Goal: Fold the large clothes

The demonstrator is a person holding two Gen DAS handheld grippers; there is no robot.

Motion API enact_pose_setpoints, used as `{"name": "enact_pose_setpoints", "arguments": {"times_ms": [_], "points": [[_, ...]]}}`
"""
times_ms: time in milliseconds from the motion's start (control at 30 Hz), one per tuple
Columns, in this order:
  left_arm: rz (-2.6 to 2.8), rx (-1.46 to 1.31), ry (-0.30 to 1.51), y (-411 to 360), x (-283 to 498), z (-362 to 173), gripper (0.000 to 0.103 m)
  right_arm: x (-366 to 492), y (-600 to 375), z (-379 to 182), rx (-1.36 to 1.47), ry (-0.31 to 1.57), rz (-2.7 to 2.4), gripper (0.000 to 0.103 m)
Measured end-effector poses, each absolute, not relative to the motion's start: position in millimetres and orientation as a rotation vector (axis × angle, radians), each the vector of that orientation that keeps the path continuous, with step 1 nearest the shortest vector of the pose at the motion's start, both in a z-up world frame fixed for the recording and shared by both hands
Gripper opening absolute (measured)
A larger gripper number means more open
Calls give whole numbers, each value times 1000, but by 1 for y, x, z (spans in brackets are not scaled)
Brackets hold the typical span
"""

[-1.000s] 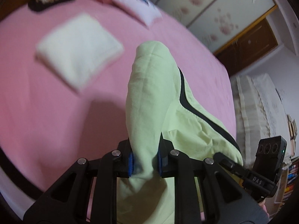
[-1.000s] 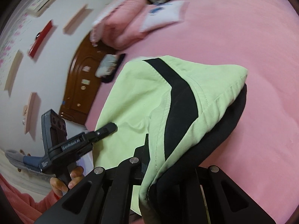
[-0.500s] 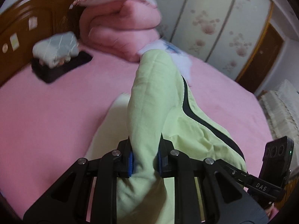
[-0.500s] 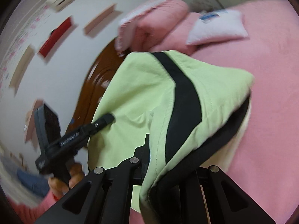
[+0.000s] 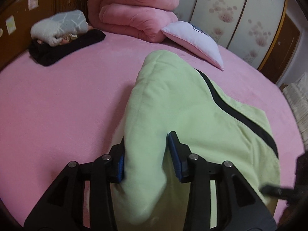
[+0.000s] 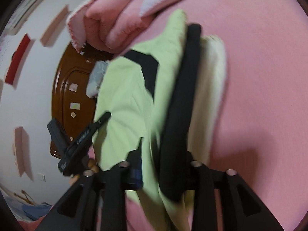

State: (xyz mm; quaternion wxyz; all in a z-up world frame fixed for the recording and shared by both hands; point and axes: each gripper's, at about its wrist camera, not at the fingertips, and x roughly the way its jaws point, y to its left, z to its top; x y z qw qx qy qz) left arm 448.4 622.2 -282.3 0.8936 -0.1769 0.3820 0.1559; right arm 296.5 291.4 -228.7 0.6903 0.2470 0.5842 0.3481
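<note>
A light green garment with black trim (image 5: 179, 104) lies folded on the pink bed (image 5: 57, 104). It sits on top of a folded white garment (image 6: 209, 88). My left gripper (image 5: 147, 154) has its jaws spread wide, with a fold of the green garment still lying between them. My right gripper (image 6: 165, 163) also stands open around the garment's black-trimmed edge (image 6: 181, 104). The left gripper shows in the right wrist view (image 6: 84, 134).
A rolled pink quilt (image 5: 134, 9) and a white pillow (image 5: 194, 40) lie at the bed's head. A grey and white bundle (image 5: 59, 27) rests on black cloth (image 5: 65, 48) by the wooden headboard (image 5: 17, 19). Wardrobe doors (image 5: 231, 13) stand behind.
Both grippers carried the green garment forward over the folded white garment and lowered it onto it. Both jaws have opened from their grip on the cloth.
</note>
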Motion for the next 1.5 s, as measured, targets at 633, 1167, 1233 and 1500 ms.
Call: {"name": "enact_pose_setpoints", "arguments": {"times_ms": [633, 1167, 1233, 1500], "points": [[528, -270, 853, 567, 413, -253, 47, 206, 237, -235, 540, 1454, 628, 39], [556, -574, 1151, 365, 175, -242, 52, 51, 86, -222, 348, 1617, 302, 95], [518, -550, 1212, 322, 153, -244, 52, 27, 60, -213, 246, 1624, 276, 98], [294, -403, 1400, 142, 81, -240, 52, -87, -107, -170, 11, 1551, 228, 101]]}}
